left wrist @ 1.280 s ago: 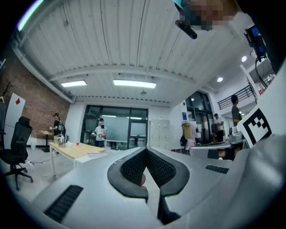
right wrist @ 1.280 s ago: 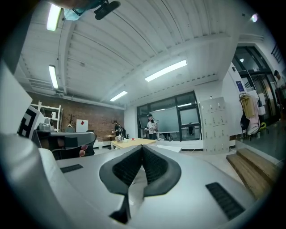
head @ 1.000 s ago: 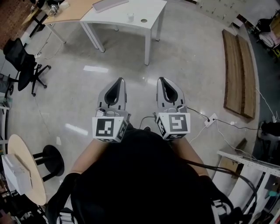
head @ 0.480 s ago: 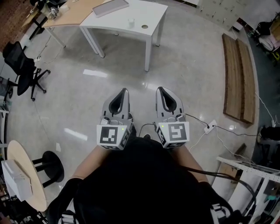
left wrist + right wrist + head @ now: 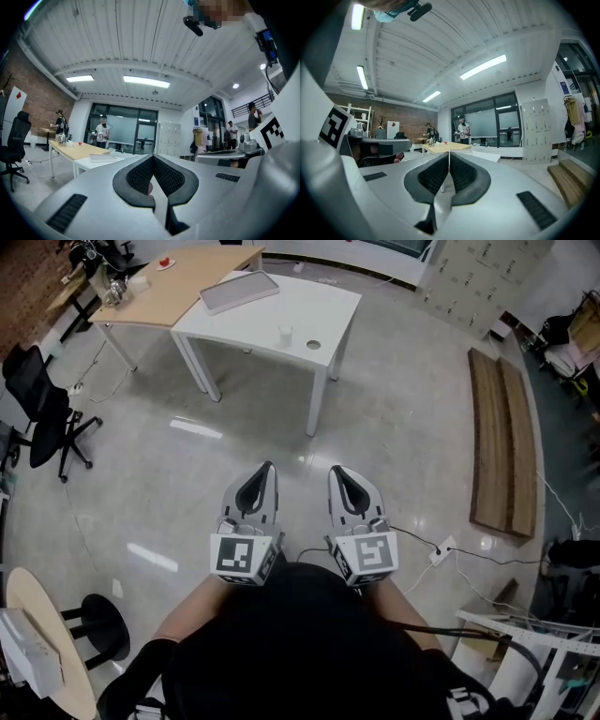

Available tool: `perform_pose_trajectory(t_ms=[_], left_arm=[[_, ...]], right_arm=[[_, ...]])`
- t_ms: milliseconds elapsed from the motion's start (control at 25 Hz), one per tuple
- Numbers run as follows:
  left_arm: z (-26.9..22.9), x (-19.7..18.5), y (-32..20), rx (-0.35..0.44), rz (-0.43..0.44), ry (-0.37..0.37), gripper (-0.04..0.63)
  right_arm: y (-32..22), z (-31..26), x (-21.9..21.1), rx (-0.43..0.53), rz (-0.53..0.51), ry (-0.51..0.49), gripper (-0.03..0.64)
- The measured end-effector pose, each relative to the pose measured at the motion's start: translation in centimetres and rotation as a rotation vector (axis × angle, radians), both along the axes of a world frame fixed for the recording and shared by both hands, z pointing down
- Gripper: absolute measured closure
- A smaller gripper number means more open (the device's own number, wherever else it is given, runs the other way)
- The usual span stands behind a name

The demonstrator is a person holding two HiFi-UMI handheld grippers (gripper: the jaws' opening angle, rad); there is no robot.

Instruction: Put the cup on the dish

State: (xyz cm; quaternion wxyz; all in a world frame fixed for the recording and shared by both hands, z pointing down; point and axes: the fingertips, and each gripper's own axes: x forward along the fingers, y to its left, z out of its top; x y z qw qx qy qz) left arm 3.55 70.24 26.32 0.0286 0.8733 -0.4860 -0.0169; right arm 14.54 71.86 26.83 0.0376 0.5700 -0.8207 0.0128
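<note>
Currently left gripper [image 5: 267, 468] clenched, jaws tip to tip, empty; right gripper [image 5: 336, 471] likewise clenched, empty, just beside it at 3 o'clock. Marker cubes [image 5: 242, 557] carry black-and-white square patterns. Cup [image 5: 284, 333] stands on white table [image 5: 337, 306], well apart at 12 o'clock; dish [image 5: 313, 344] near the cup at 4 o'clock, not touching

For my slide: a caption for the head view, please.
Left hand-held gripper and right hand-held gripper, both shut, point toward a white table with cup and dish.
</note>
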Motion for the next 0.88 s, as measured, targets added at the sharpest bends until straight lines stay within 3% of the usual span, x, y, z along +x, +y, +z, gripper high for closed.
perform_pose_trajectory(t_ms=[520, 880], left_arm=[[-0.1, -4.7, -10.3, -0.008, 0.016, 0.012, 0.597], [0.0, -8.6, -14.2, -0.002, 0.032, 0.016, 0.595]], right_arm=[[-9.6, -0.3, -5.7, 0.009, -0.020, 0.014, 0.601], [-13.7, 0.5, -10.7, -0.014, -0.043, 0.006, 0.601]])
